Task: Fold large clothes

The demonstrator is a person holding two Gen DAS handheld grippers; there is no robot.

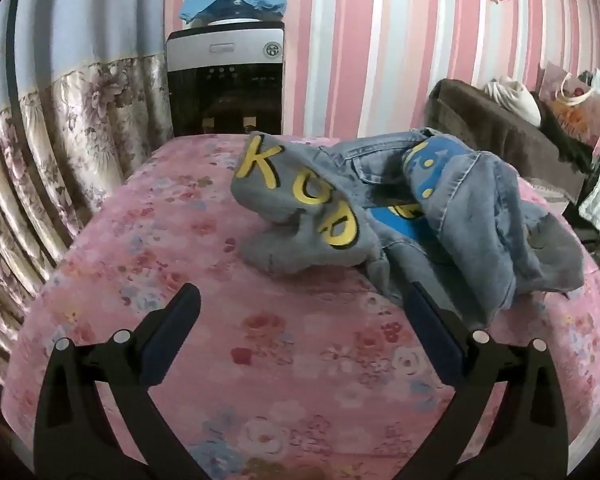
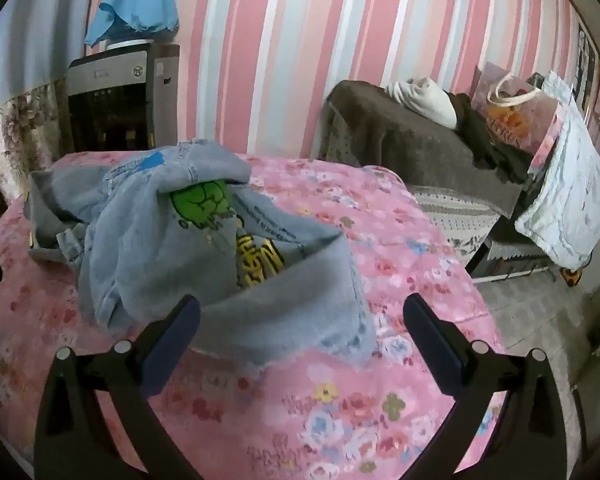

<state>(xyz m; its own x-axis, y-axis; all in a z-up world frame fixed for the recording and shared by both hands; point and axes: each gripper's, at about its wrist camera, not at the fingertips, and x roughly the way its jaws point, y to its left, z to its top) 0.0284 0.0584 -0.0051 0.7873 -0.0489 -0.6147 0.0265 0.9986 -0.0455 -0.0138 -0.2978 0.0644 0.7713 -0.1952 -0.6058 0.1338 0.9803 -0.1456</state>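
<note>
A crumpled light-blue denim jacket [image 1: 440,208] with yellow letters and blue patches lies in a heap on the pink floral bedspread [image 1: 204,344]. In the right wrist view the same jacket [image 2: 148,240] shows a green print and yellow lettering. My left gripper [image 1: 302,300] stands open over bare bedspread, its right finger close to the jacket's near hem. My right gripper [image 2: 302,312] is open too, with the jacket's grey-blue near edge lying between and just beyond its fingers, not pinched.
A water dispenser [image 1: 225,80] with a blue cloth cover stands past the bed's far edge, beside floral curtains [image 1: 60,152]. A brown-covered couch [image 2: 412,144] with bags and a white pillow sits at the right. Tiled floor [image 2: 540,312] shows beyond the bed's right edge.
</note>
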